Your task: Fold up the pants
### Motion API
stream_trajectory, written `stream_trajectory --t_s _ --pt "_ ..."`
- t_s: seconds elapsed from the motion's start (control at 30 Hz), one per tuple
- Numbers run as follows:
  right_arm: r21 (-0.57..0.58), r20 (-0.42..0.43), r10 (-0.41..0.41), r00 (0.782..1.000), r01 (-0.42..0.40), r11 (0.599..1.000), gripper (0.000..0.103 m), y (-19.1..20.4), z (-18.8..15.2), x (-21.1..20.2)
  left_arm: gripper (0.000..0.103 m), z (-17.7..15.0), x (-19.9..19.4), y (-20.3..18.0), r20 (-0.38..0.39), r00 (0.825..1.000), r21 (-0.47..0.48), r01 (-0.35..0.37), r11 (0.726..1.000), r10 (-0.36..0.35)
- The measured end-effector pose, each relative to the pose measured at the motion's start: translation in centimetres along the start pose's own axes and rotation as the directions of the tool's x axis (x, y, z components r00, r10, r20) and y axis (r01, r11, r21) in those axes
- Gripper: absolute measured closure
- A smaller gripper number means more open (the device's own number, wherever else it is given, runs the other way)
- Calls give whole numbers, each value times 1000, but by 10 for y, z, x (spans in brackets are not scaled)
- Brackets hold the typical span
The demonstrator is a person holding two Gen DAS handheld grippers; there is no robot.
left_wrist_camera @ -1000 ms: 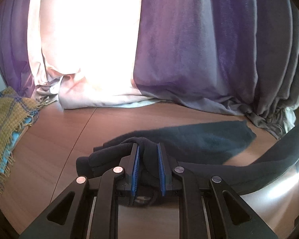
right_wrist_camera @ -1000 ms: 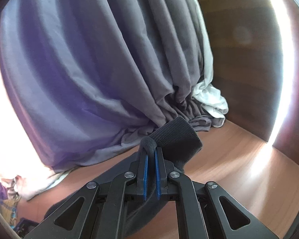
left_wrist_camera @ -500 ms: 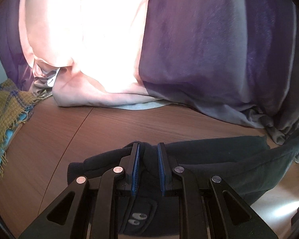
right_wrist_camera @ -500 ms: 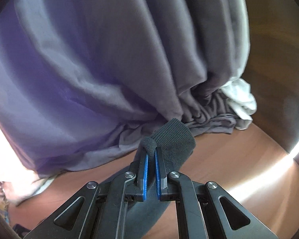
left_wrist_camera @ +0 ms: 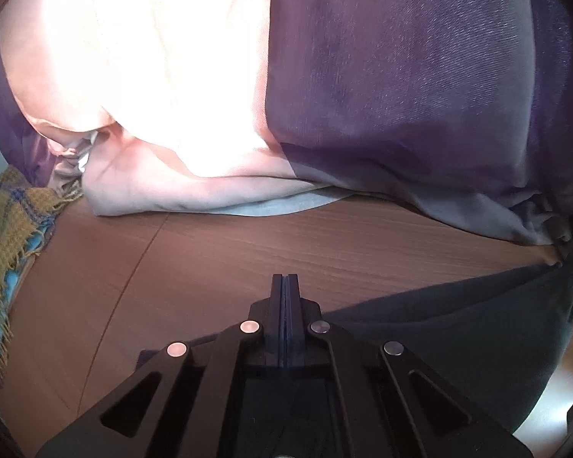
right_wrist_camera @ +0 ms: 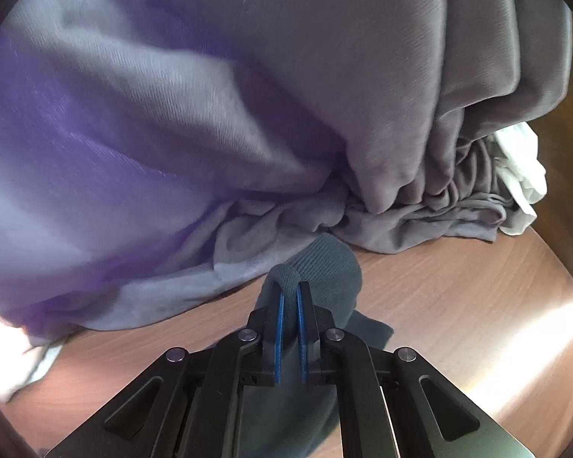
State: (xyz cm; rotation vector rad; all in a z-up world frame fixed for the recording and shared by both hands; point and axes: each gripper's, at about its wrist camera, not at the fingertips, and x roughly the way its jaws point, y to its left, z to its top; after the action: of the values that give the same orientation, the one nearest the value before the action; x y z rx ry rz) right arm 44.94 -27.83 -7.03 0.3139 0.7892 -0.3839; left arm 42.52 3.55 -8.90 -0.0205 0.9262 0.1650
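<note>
Pants (left_wrist_camera: 458, 328) dark, lying on wooden table (left_wrist_camera: 229, 252) near purple curtain (left_wrist_camera: 420, 95), lower part hidden under gripper frame. Left gripper (left_wrist_camera: 285, 286) jaws pressed together, nothing visible between. Right gripper (right_wrist_camera: 288, 297) clamped on ribbed cuff (right_wrist_camera: 324, 263); curtain motion-blurred.

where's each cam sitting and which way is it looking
Left wrist: on the left gripper, aimed down at the wooden table and curtain; its shut, empty fingers show.
Right wrist: on the right gripper, facing the curtain's bunched hem; its fingers pinch the pants cuff.
Shared: pants, table, curtain.
</note>
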Motion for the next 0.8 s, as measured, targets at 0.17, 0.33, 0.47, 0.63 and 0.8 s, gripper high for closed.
stream_trajectory --t_s 0.17,0.33,0.47,0.63,0.8 --pt "-36 -2 -2 1000 2 999 95 13 1 17 100 -1 13 2 -17 1000 25 17 1000 -17" --pt "-114 57 -9 998 15 993 57 21 1 3 64 -1 -1 0 -36 989 166 149 975 -145" --pt "-275 95 38 995 -11 961 53 31 4 -27 63 4 -19 -10 -47 975 361 220 906 -218" --pt "-622 -96 310 946 -300 723 48 66 -8 -48 63 9 -28 -33 -125 936 559 341 756 -330" --pt "-779 -331 398 855 -486 395 48 98 -26 -47 64 9 -15 -54 -268 880 604 471 643 -392"
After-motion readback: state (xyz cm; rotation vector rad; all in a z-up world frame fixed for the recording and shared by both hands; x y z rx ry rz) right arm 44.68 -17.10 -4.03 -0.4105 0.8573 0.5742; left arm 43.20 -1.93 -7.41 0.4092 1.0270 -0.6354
